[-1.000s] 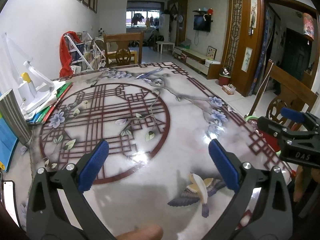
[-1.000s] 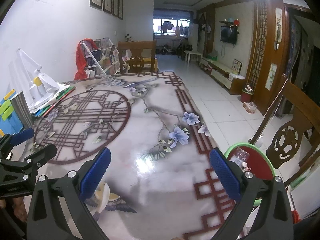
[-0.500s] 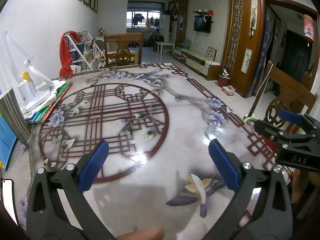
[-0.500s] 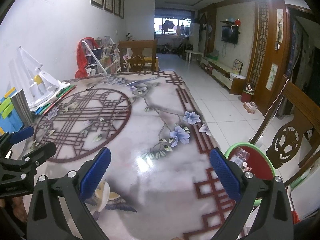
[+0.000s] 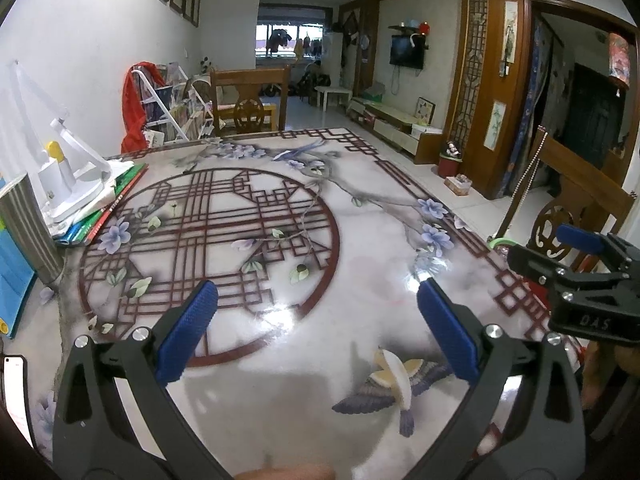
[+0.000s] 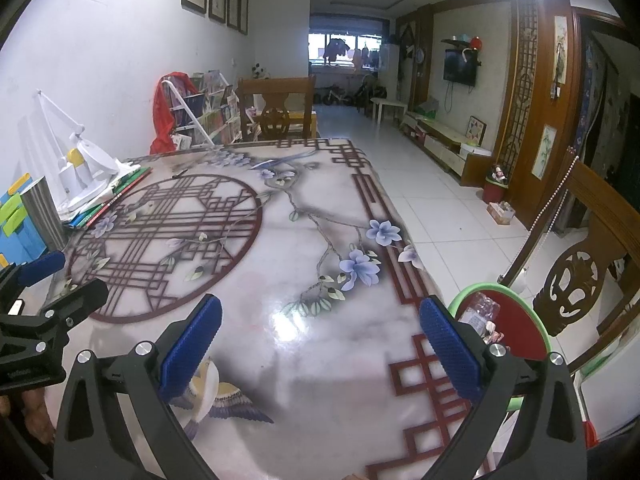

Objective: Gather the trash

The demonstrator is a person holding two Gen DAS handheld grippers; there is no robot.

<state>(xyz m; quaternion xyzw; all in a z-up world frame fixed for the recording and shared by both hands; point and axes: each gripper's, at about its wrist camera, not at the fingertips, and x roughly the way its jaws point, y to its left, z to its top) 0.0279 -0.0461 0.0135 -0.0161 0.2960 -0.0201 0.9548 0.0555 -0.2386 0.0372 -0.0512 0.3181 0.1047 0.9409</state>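
Observation:
My left gripper [image 5: 318, 306] is open and empty above the near part of the patterned table [image 5: 248, 240]. My right gripper [image 6: 320, 320] is open and empty above the table's [image 6: 280, 280] right near part. A red bin with a green rim [image 6: 516, 320] stands on the floor beside the table's right edge and holds a clear plastic bottle [image 6: 480, 312] and wrappers. Its rim just shows in the left wrist view [image 5: 500, 243]. I see no loose trash on the table. The right gripper shows in the left wrist view [image 5: 584, 276], and the left gripper in the right wrist view [image 6: 40, 292].
A white desk lamp [image 5: 68, 184] sits on a stack of books [image 5: 108, 208] at the table's left edge, with a grey file box [image 5: 28, 232] nearer. Wooden chairs stand at the far end [image 5: 250, 100] and the right [image 6: 588, 260]. A phone [image 5: 16, 392] lies at the near left.
Both grippers stay open and empty. The views shift only slightly; the right gripper sits a little lower in the left wrist view.

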